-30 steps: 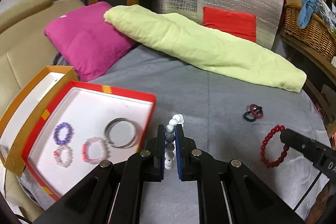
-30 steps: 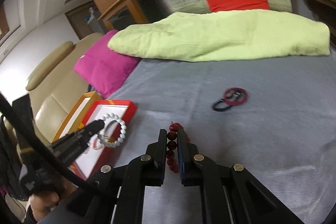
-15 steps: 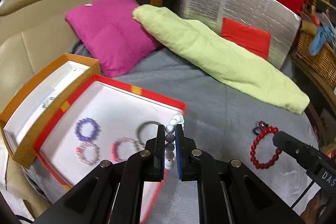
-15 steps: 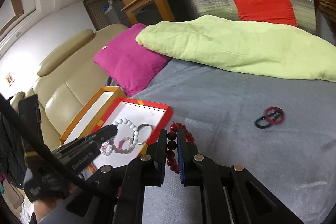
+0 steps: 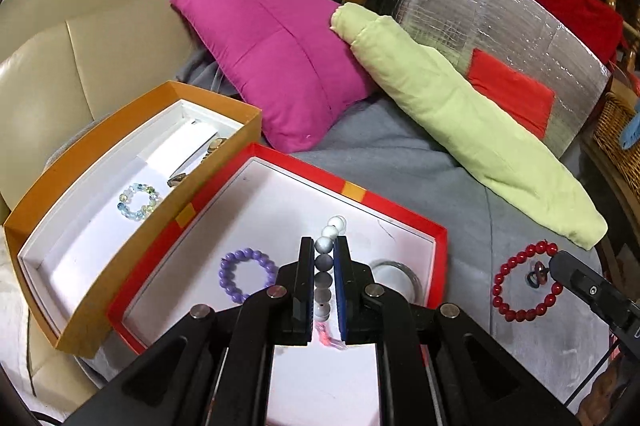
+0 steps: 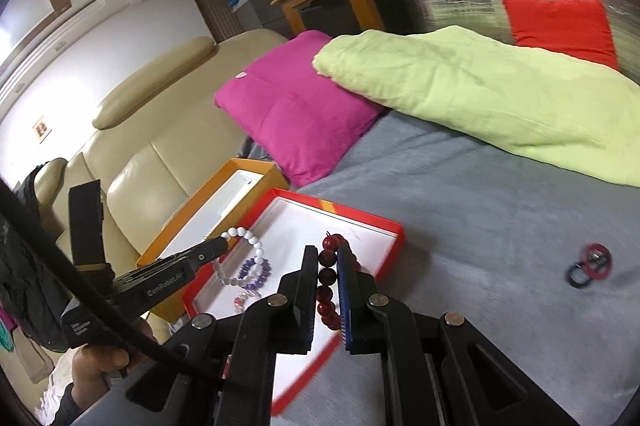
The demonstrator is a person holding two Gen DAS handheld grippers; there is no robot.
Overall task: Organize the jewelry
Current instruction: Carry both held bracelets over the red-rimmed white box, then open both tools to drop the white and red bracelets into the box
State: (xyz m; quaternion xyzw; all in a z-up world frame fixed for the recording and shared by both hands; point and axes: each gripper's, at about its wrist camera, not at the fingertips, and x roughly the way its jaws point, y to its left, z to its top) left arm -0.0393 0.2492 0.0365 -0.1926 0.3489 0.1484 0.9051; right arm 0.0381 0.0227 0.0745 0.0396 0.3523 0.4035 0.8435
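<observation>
My left gripper (image 5: 323, 258) is shut on a white and grey bead bracelet (image 5: 328, 240) and holds it over the red-rimmed tray (image 5: 400, 222). The bracelet also hangs from that gripper in the right wrist view (image 6: 256, 254). In the tray lie a purple bead bracelet (image 5: 246, 276), a silver bangle (image 5: 400, 272) and a pink bracelet partly hidden by the fingers. My right gripper (image 6: 328, 262) is shut on a dark red bead bracelet (image 6: 326, 280), which also shows in the left wrist view (image 5: 524, 282), near the tray's right edge (image 6: 384, 254).
An orange box (image 5: 132, 162) left of the tray holds a pale blue-green bracelet (image 5: 138, 202). Black and red hair ties (image 6: 590, 266) lie on the grey blanket (image 6: 480, 210). A magenta pillow (image 5: 280, 58), a green bolster (image 5: 460, 118) and a beige sofa (image 5: 60, 58) stand behind.
Both grippers have moved left with their bracelets. The left one is now farther over the tray; the right one has come up to the tray's right edge.
</observation>
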